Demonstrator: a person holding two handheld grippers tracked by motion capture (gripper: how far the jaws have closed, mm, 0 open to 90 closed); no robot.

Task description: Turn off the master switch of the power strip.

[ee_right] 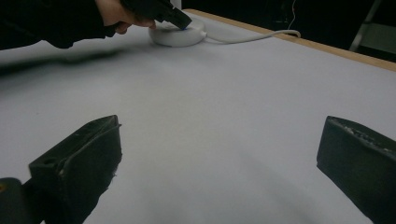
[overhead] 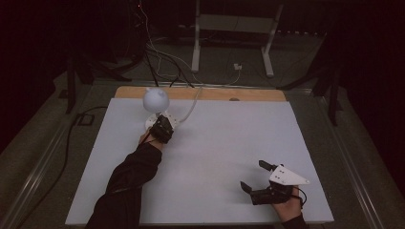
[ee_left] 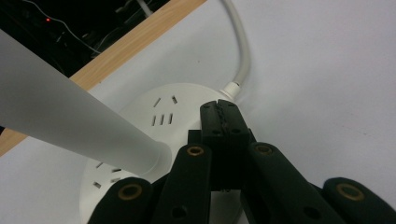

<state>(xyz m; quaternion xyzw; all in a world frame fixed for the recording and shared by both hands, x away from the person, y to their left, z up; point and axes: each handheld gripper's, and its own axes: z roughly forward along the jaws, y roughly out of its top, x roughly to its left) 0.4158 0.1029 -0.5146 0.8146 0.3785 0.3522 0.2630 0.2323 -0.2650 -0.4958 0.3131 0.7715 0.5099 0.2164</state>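
The left tool (ee_left: pixel 219 114), jaws pressed together, bears tip-down on the round white base of the desk lamp (overhead: pixel 156 98) at the bench's (overhead: pixel 229 143) far left; the lamp looks unlit, so switching seems unfinished; the right tool (overhead: pixel 258 177) rests spread, empty.

A: What hides behind the left tongs (ee_left: pixel 223 112)?

B: Part of the round white socket base (ee_left: pixel 140 116); its near rim runs off the picture's bottom edge.

A: And the frosted white lamp stem (ee_left: pixel 70 126)?

B: Cut off at the left edge, just beside those tongs.
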